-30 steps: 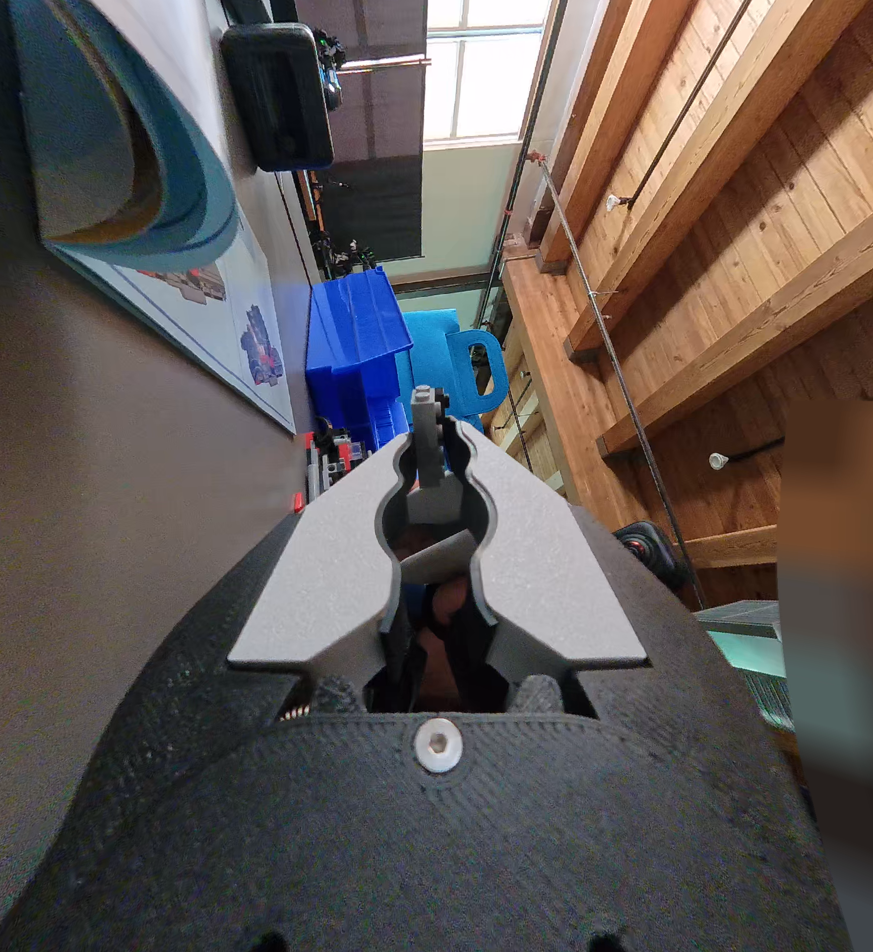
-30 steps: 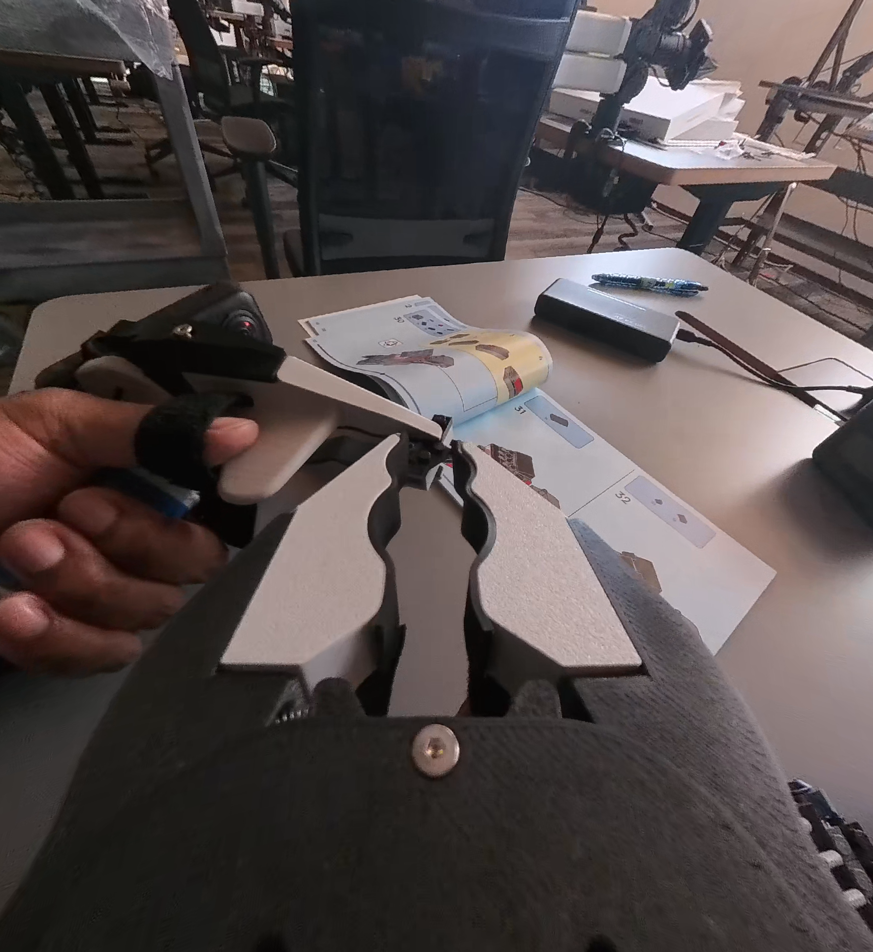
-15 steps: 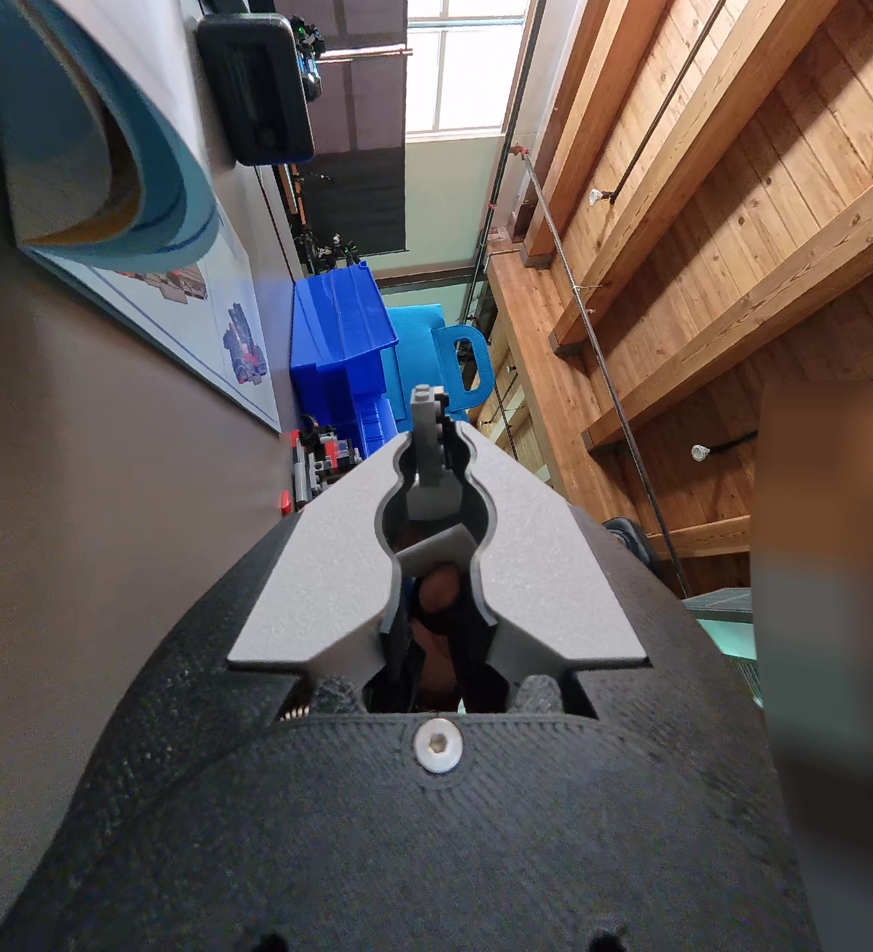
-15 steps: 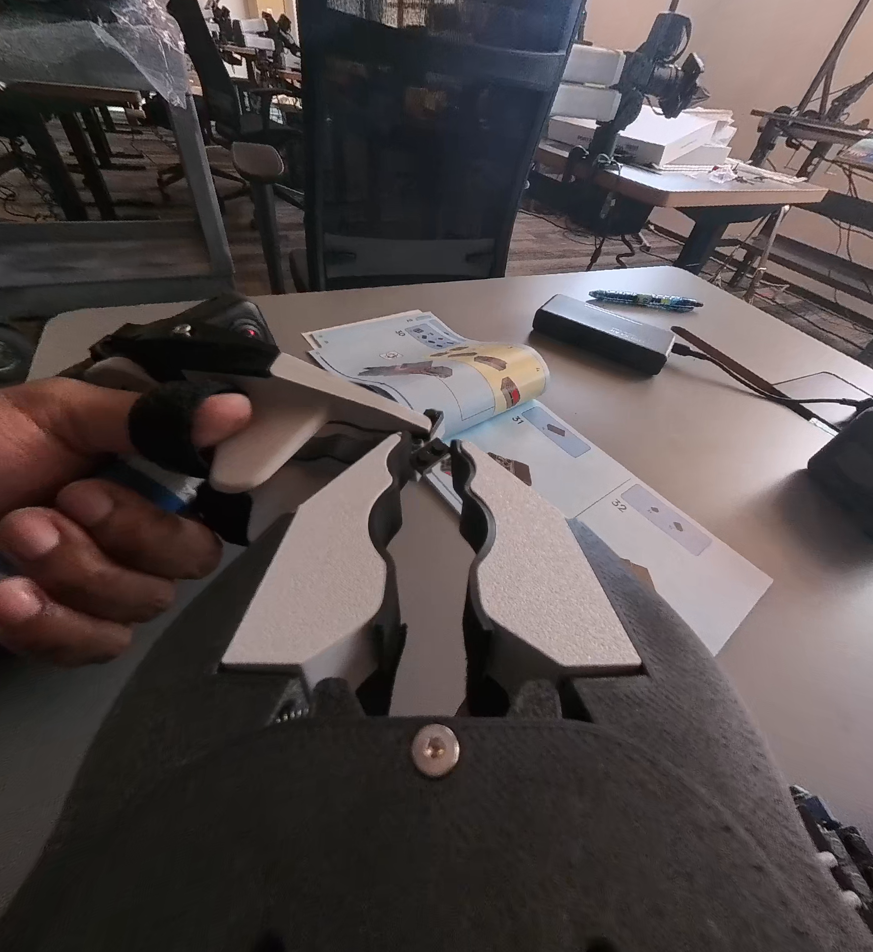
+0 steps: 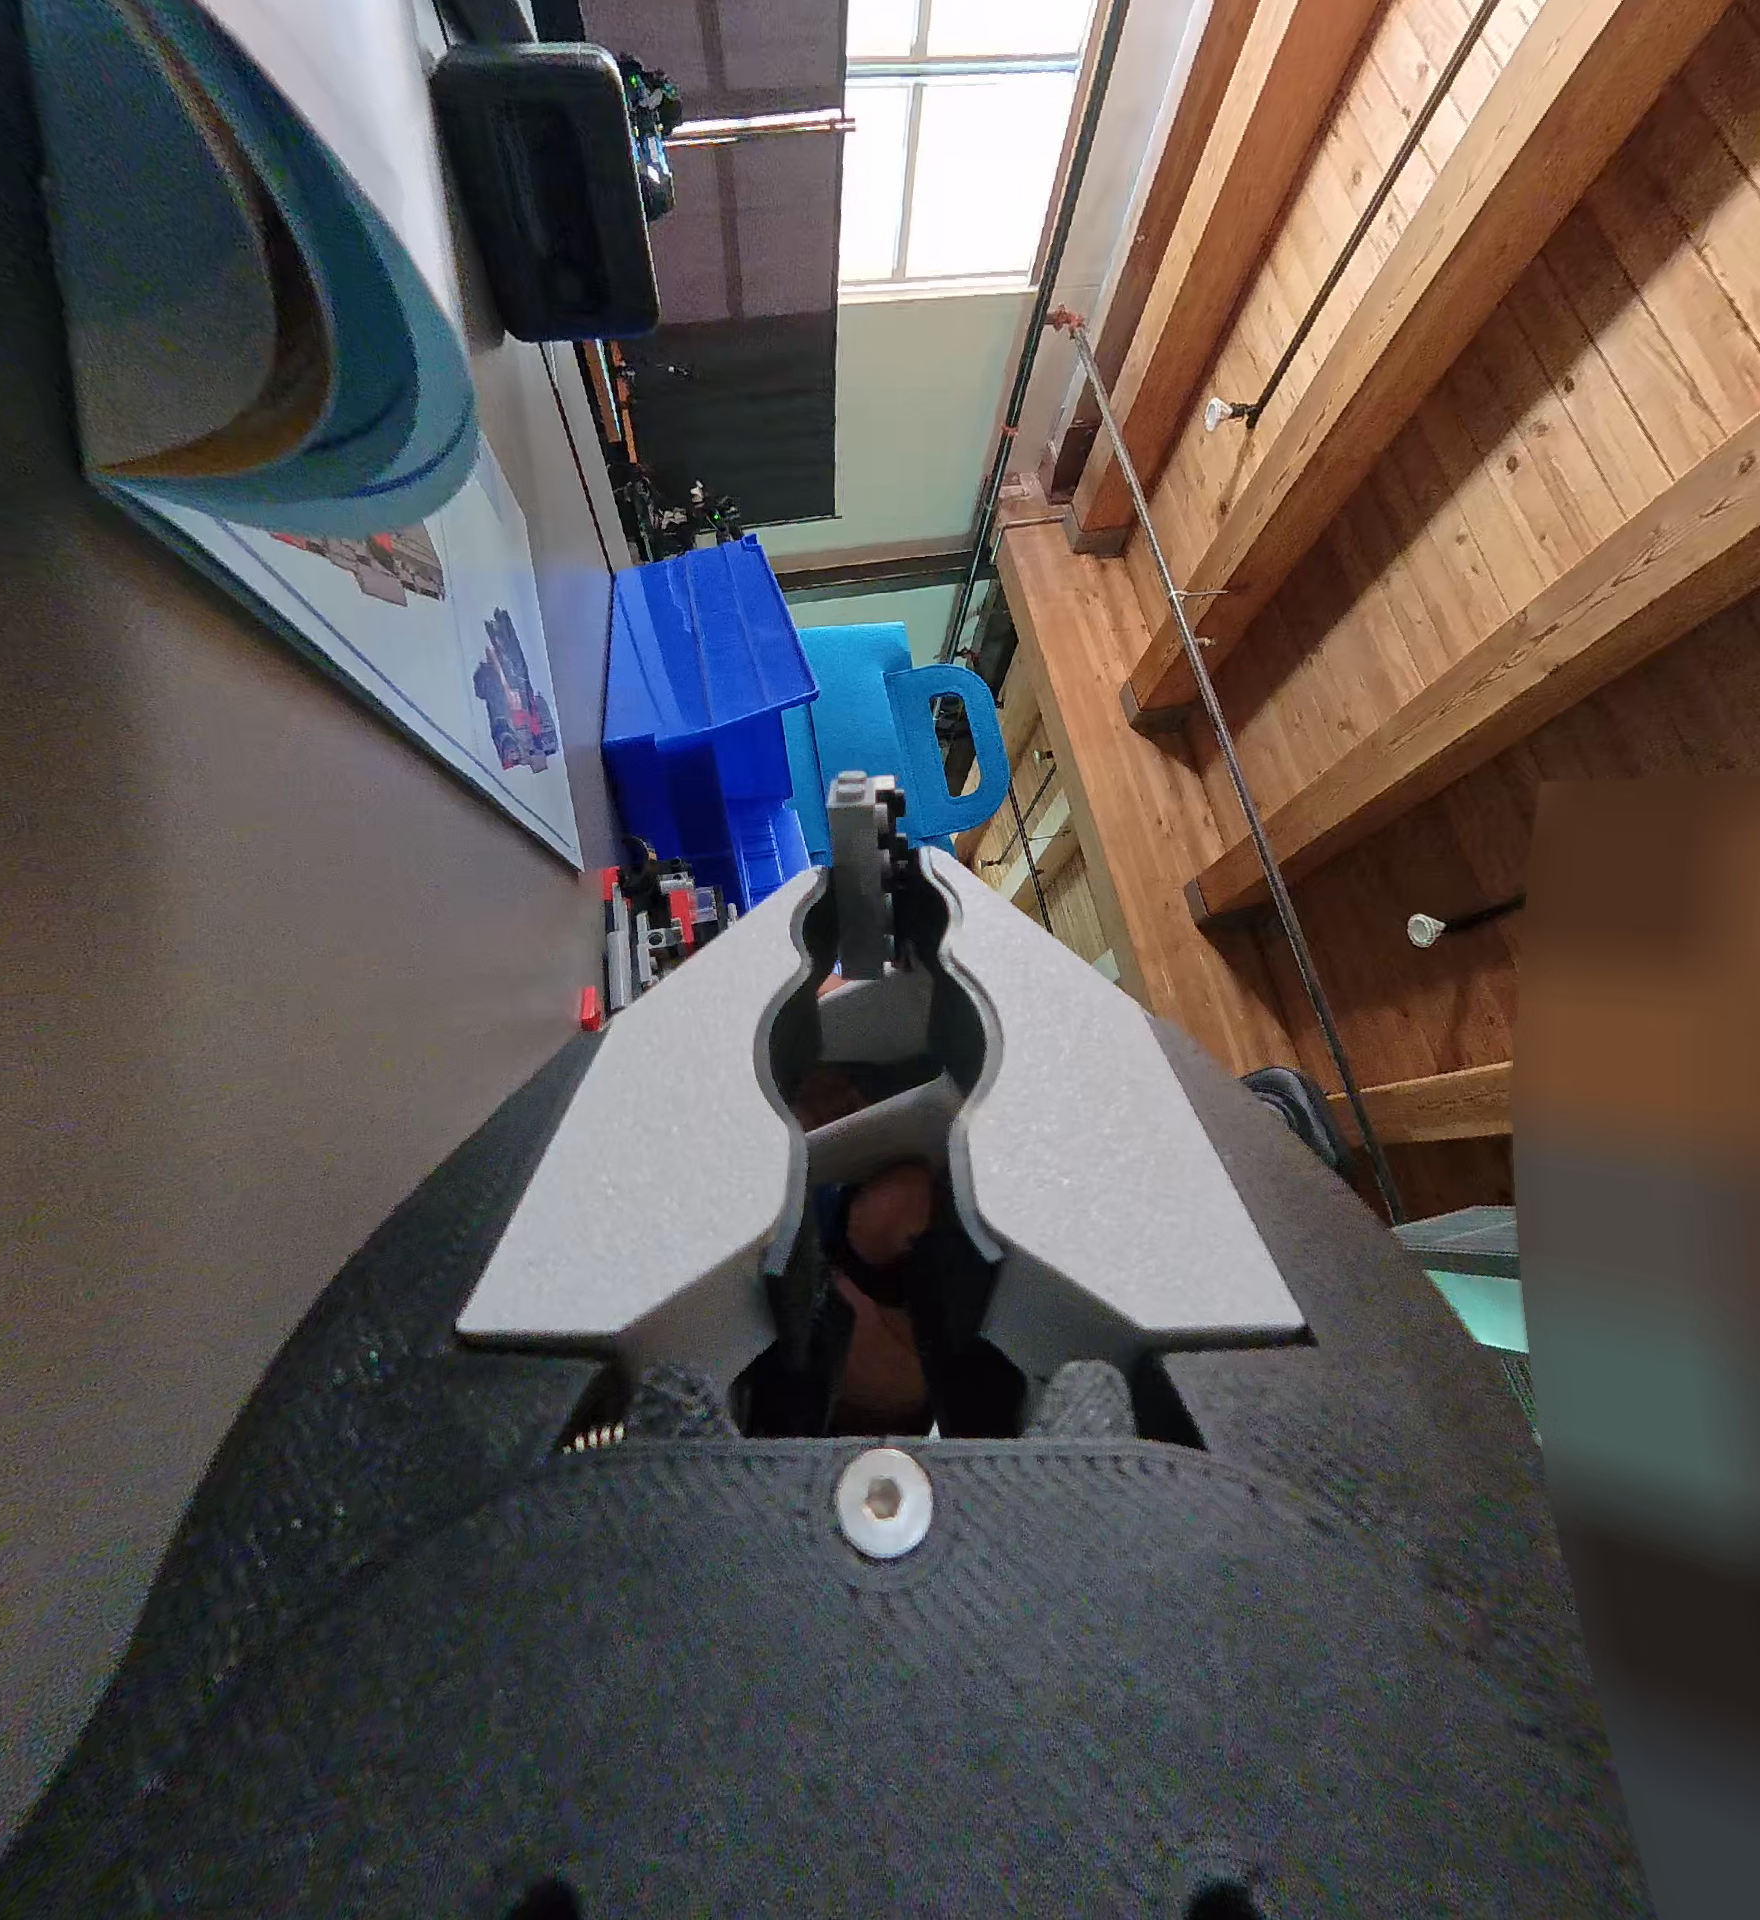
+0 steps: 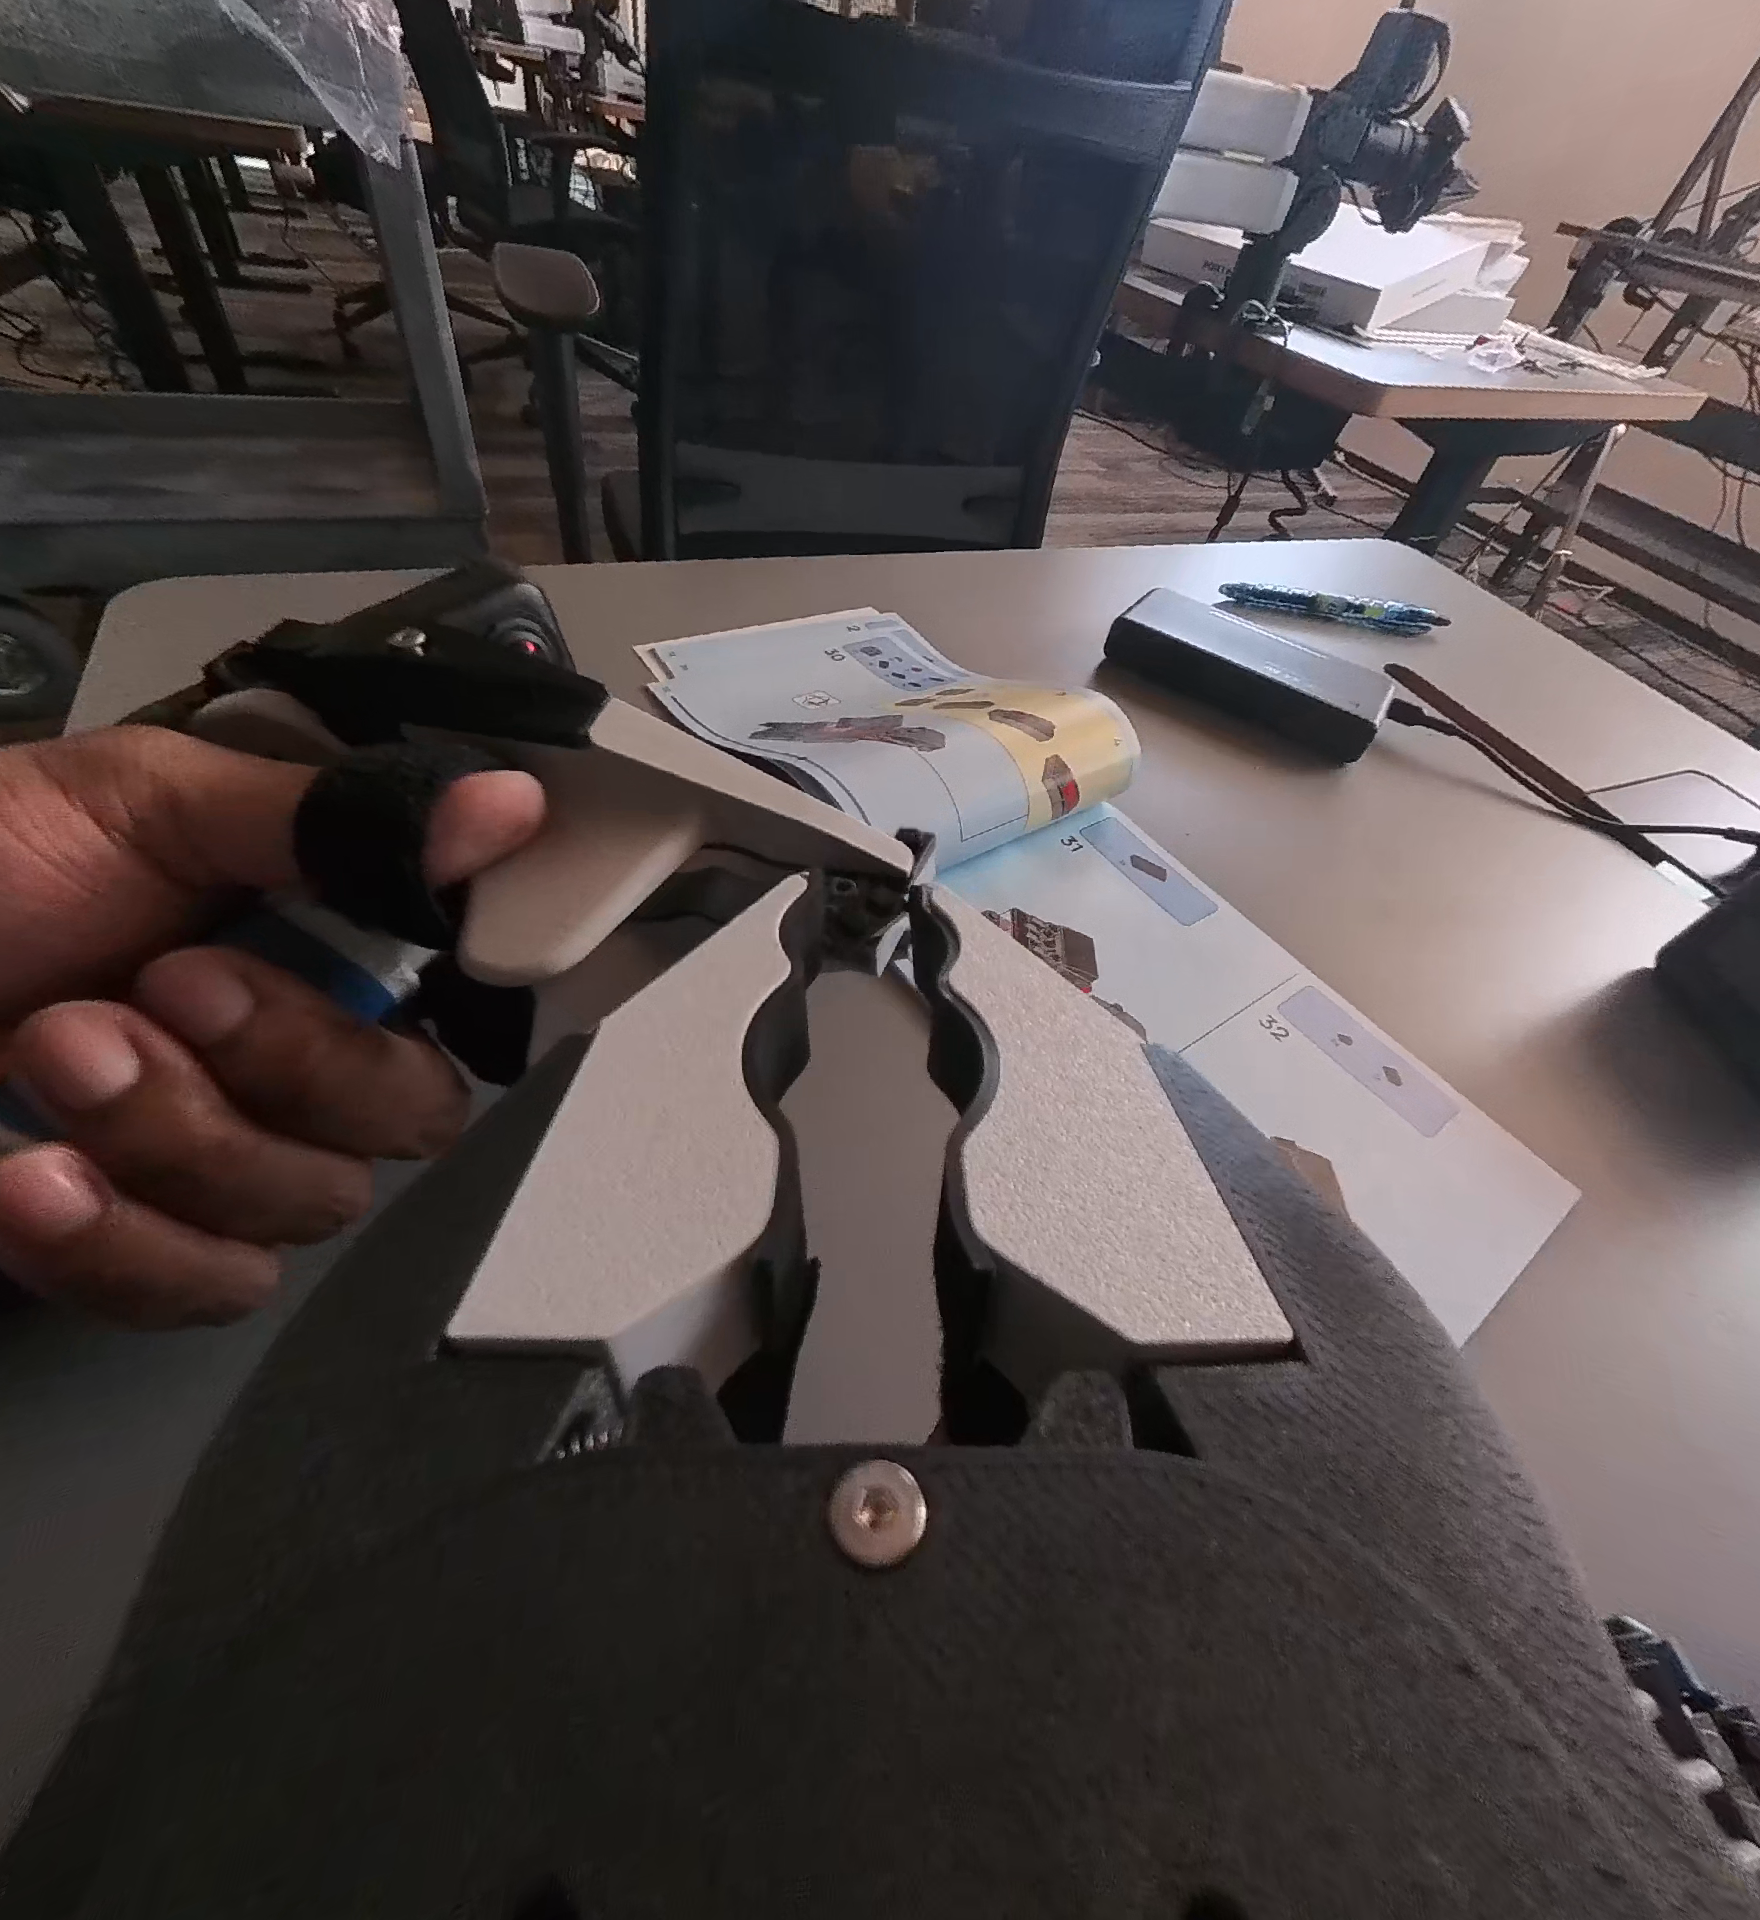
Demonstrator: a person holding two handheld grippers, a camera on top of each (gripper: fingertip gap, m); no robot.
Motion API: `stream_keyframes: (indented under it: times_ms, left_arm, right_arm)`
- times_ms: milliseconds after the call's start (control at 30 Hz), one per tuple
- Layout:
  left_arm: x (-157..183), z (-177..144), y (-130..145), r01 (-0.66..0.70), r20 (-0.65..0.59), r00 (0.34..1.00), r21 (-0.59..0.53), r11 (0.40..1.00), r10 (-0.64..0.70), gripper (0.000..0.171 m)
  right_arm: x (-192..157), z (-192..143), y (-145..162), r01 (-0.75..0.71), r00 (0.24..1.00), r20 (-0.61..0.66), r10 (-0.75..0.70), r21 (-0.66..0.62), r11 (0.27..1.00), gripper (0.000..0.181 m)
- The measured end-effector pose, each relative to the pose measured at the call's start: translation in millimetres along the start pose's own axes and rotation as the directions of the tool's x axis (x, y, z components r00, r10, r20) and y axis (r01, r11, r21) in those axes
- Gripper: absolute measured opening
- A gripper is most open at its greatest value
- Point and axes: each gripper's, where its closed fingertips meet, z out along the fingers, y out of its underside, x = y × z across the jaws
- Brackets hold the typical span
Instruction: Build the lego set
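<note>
The left gripper (image 5: 868, 894) pinches a small grey-and-black lego piece (image 5: 860, 883) steady at twelve o'clock while the right gripper (image 6: 860, 904) nips its black part, apparently to join them.

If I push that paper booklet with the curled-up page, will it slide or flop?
The instruction booklet would probably slide easily, since it lies flat on the smooth grey table. It looks thin and floppy: its top page already curls up in a loop, so a push there would likely just bend it. Lifted by one corner, it would probably droop.
</note>
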Motion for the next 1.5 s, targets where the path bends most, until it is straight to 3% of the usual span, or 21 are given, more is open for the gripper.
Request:
stream_keyframes:
  times_ms: [333, 633, 1500]
  left_arm:
    - [0.7, -2.9, 5.5, 0.018, -0.002, 1.0, -0.091, 0.996, -0.019, 0.014]
    - [1.0, -3.4, 5.9, 0.029, -0.011, 0.999, -0.098, 0.995, -0.03, 0.014]
    - [-5.7, -6.9, -3.7, 0.081, 0.018, 0.997, -0.019, 0.997, -0.08, 0.014]
  right_arm:
    - [-1.4, -0.9, -0.7, 0.05, 0.999, -0.004, -0.05, -0.003, 0.999, 0.01]
    - [-2.9, -0.5, -0.5, 0.025, 1.0, 0.013, -0.025, -0.006, 1.0, 0.012]
    - [-8.0, -4.0, 4.3, 0.043, 0.999, -0.018, -0.044, -0.051, 0.998, 0.025]
